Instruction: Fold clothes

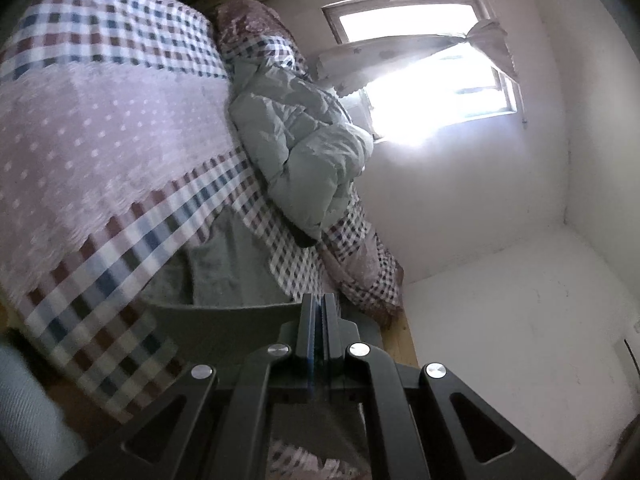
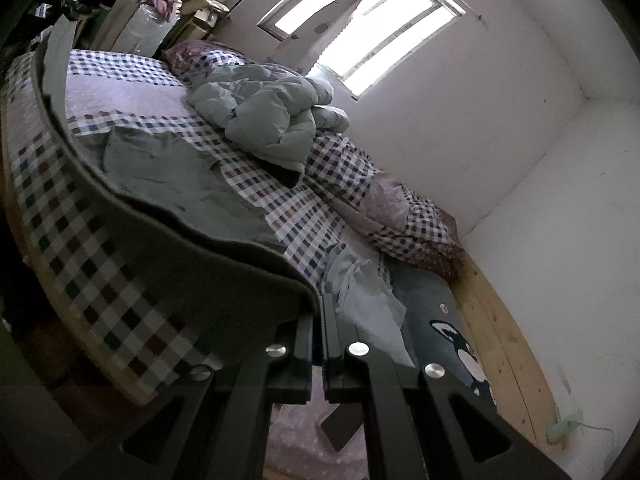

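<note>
Both grippers pinch one dark grey garment (image 2: 168, 248) above the checked bed (image 2: 100, 292). Left gripper (image 1: 319, 304) fingers and right gripper (image 2: 318, 312) fingers are pressed together on its edge. Further back, a pale puffer jacket (image 2: 272, 116) lies crumpled.

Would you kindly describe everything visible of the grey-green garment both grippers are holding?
The grey-green garment is plain, soft-looking cloth with a thick hemmed edge. That edge is stretched in a curving line between the right gripper and the left gripper, both with jaws shut on it. Below the raised edge the cloth sags onto the checked bedspread, where the rest lies rumpled.
</note>
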